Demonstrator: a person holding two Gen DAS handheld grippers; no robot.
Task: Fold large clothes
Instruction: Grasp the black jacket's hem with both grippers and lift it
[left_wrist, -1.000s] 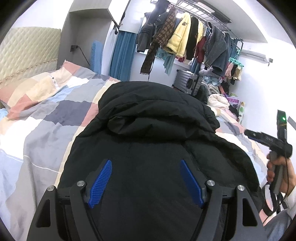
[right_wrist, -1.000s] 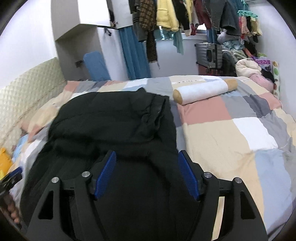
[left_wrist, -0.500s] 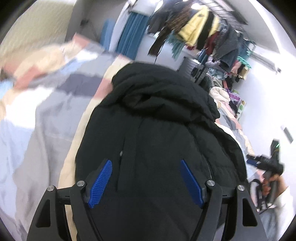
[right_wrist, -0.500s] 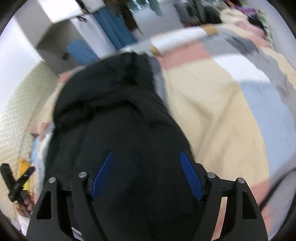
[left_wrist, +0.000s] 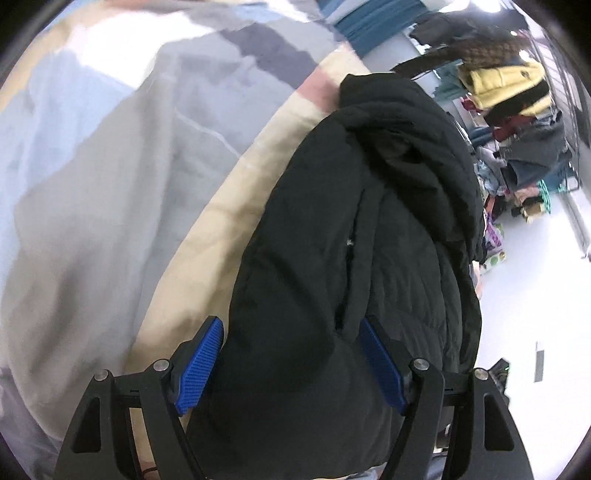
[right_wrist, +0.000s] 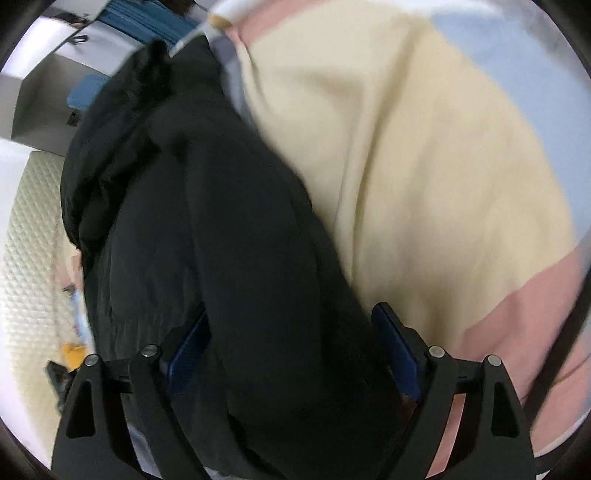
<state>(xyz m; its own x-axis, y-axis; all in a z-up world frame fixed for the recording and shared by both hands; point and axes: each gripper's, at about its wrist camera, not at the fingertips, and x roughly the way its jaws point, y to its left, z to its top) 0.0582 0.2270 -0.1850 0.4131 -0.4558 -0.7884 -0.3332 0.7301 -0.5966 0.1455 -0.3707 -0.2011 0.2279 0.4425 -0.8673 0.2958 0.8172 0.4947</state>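
Note:
A black puffer jacket (left_wrist: 351, 221) lies lengthwise on the bed, its hood bunched at the far end. My left gripper (left_wrist: 291, 365) is low over the jacket's near end, tilted down. It is open, with a bulge of the black fabric between its blue pads (left_wrist: 201, 365), which do not squeeze it. In the right wrist view the jacket (right_wrist: 221, 221) is a thick dark fold along the left side. My right gripper (right_wrist: 293, 354) straddles the near end of that fold. Its jaws are opening, and the fabric lies loose between them.
The patchwork duvet (left_wrist: 110, 184) spreads left of the jacket; its cream and pink squares (right_wrist: 424, 166) spread to the right. A crowded clothes rack (left_wrist: 517, 110) stands past the bed's far end. A quilted headboard (right_wrist: 26, 240) runs along the left, with a yellow object (right_wrist: 74, 352) near it.
Both grippers have tipped downward, rolled and sunk close onto the jacket's near end. The right gripper's jaws stand wider than before. The left gripper's jaws keep the same width.

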